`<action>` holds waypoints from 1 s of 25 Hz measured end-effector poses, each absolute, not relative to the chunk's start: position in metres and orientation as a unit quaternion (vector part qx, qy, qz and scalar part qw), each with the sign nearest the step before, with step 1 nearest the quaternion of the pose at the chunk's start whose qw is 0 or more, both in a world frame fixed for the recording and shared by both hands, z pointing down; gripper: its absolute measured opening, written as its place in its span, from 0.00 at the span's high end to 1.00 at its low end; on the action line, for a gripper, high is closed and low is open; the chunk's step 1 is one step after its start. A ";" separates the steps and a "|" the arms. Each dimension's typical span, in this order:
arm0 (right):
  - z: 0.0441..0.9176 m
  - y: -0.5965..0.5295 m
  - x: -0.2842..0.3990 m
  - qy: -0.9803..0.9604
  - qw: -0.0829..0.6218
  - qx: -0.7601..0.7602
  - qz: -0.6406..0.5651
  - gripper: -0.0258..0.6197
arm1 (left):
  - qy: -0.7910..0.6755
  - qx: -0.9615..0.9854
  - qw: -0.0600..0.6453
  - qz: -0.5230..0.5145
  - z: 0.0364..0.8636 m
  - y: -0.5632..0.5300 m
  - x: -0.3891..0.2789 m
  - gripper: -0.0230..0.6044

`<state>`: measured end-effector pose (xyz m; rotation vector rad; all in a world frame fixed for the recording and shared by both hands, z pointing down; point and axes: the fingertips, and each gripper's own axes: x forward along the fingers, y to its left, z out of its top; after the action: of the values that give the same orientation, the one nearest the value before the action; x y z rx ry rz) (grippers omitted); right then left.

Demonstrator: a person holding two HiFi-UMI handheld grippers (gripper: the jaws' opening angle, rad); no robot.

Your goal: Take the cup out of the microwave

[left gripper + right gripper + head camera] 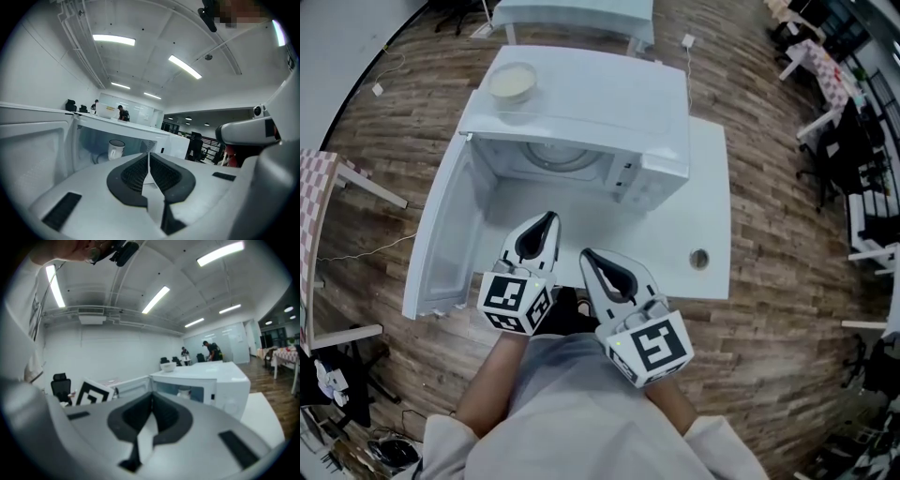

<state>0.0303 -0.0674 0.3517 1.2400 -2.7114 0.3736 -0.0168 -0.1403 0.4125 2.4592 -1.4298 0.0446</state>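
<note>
A white cup (pixel 116 149) with a dark rim stands inside the open white microwave (pixel 581 112), toward the left of the cavity in the left gripper view. In the right gripper view the cup (pixel 184 391) shows only faintly through the opening, and in the head view the microwave's roof hides it. My left gripper (pixel 548 217) is in front of the opening, jaws shut and empty, short of the cup. My right gripper (pixel 585 254) hangs beside it, a little nearer to me, also shut with nothing in it.
The microwave door (pixel 441 234) is swung wide open to the left. A pale bowl (pixel 514 82) sits on top of the microwave. The white table (pixel 712 216) has a round cable hole (pixel 699 258) at the right. Wooden floor, chairs and tables surround it.
</note>
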 end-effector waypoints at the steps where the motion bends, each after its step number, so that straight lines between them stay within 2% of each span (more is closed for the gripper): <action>1: 0.353 -0.070 0.028 -0.901 0.071 0.410 0.125 0.92 | -0.501 0.852 0.149 0.015 0.415 -0.147 -0.020 0.94; 25: 0.382 -0.114 0.014 -0.892 0.108 0.406 0.164 0.92 | -0.550 0.823 0.143 0.033 0.467 -0.249 -0.053 0.93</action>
<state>0.0143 -0.1144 0.3821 1.1956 -2.6249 0.4838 -0.0529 -0.2494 0.4668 2.3731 -1.5853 0.0960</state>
